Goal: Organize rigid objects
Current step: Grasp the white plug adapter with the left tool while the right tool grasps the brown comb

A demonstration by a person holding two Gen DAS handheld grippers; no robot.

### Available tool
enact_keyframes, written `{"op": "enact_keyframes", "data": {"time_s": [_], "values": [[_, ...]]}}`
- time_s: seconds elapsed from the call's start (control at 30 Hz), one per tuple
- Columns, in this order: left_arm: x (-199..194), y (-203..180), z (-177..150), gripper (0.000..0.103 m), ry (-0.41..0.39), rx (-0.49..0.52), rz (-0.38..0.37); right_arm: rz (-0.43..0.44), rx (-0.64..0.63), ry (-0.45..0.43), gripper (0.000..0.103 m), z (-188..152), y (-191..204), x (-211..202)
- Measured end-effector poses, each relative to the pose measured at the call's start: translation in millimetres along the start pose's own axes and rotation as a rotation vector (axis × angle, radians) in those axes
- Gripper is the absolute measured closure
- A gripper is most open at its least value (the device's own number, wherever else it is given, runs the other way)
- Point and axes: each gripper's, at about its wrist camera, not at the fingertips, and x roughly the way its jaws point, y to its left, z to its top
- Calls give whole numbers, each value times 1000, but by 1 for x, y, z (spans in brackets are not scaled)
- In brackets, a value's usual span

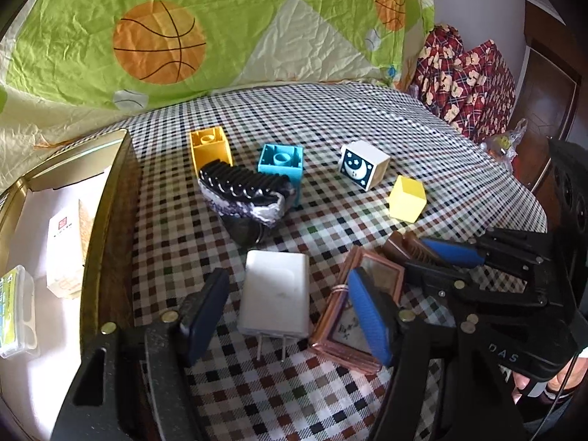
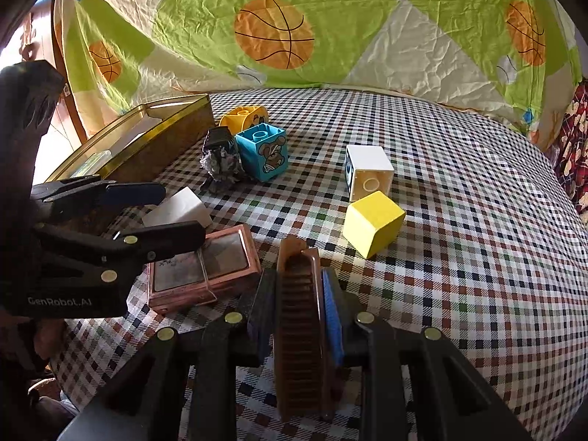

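The right gripper [image 2: 299,308] is clamped on a brown comb [image 2: 299,330], held on edge just above the checked tablecloth [image 2: 459,220]; its near end is cut off behind the fingers. The left gripper [image 1: 290,312] stands wide apart around a white charger [image 1: 273,299], whether touching it is unclear. A pink case [image 2: 200,268] lies beside the charger, partly hidden by a blue pad. Farther back sit a yellow block [image 2: 373,222], white block [image 2: 369,171] and blue block [image 2: 262,152]. A gold tin [image 2: 147,136] sits at the left edge, its contents hard to make out.

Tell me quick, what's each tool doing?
Left tool: open around the white charger, not gripping it.
Right tool: shut on a brown comb.
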Motion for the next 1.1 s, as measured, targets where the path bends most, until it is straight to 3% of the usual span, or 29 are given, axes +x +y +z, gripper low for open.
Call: {"op": "enact_keyframes", "data": {"time_s": [0.27, 0.5, 0.77, 0.87, 0.9, 1.1], "values": [[-4, 19, -2, 57, -6, -64, -33, 20, 18, -7, 76, -1, -2, -2], [-1, 19, -1, 55, 14, -10, 53, 21, 19, -7, 76, -1, -2, -2], [10, 11, 0, 59, 69, 51, 58, 9, 10, -5, 76, -1, 0, -1], [12, 11, 1, 60, 72, 49, 56, 4, 9, -5, 76, 0, 0, -1], [12, 11, 1, 66, 71, 49, 57, 1, 10, -7, 76, 0, 0, -1], [8, 8, -3, 66, 65, 41, 60, -11, 8, -23, 76, -1, 0, -4]]}}
